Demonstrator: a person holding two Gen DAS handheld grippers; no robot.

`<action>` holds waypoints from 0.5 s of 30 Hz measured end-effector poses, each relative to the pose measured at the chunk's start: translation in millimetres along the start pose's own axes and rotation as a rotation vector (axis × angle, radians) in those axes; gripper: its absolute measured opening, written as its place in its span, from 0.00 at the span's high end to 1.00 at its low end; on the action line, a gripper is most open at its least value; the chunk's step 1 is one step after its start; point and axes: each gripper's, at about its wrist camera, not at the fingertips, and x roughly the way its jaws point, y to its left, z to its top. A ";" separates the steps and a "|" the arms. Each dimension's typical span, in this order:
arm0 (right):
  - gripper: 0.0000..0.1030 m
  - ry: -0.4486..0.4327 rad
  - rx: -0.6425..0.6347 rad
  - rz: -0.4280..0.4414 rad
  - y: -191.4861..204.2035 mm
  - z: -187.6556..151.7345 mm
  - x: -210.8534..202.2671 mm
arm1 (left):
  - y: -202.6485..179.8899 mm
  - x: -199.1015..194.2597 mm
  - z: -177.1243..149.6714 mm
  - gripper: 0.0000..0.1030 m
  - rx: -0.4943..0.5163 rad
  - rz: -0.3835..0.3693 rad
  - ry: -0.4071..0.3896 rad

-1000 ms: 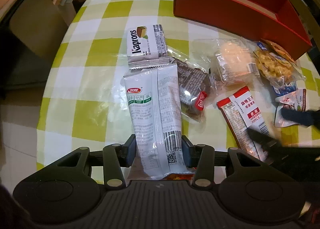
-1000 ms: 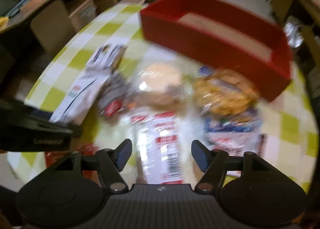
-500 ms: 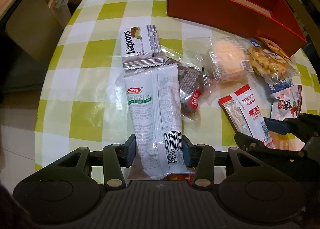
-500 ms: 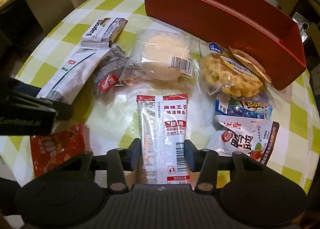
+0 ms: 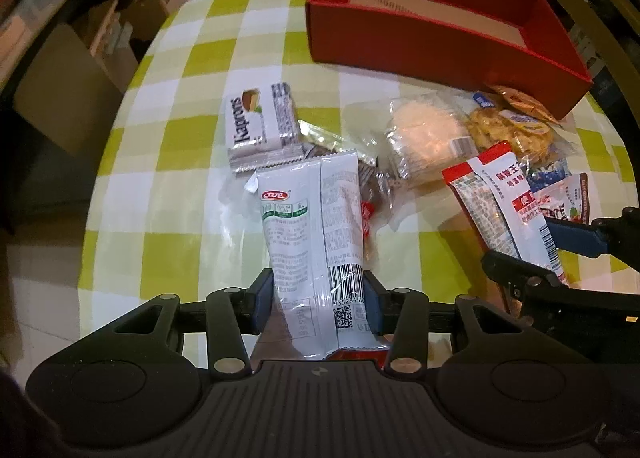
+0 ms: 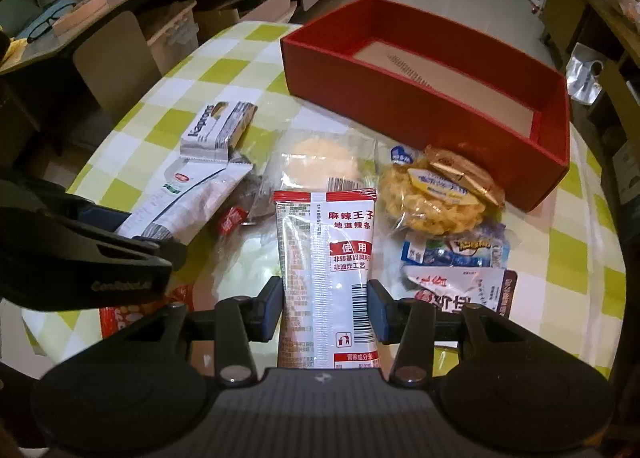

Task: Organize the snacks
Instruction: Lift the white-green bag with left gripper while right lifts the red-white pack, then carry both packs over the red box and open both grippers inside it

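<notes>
While each gripper clamps one packet, left gripper (image 5: 316,298) white packet (image 5: 312,242), right gripper (image 6: 325,308) red-topped packet (image 6: 326,258), one red box (image 6: 420,98) stands beyond.

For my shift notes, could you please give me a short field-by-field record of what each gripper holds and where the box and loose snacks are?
left gripper: shut on the white-and-green packet
right gripper: shut on the red-and-white packet
red box: open-topped, at the far side of the table, no snacks visible inside
checked tablecloth: yellow-green and white
loose snacks: Kaprons wafer pack, round cake in clear wrap, yellow crisps bag, all lying between the grippers and the box
</notes>
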 end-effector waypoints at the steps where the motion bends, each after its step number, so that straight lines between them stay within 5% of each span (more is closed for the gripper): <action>1: 0.51 -0.007 0.003 -0.001 -0.1 2.0 0.4 | -1.3 -1.3 1.5 0.49 0.001 0.003 -0.008; 15: 0.51 -0.059 0.040 -0.020 -14.1 14.9 -6.6 | -16.7 -13.2 21.3 0.49 0.032 0.054 -0.086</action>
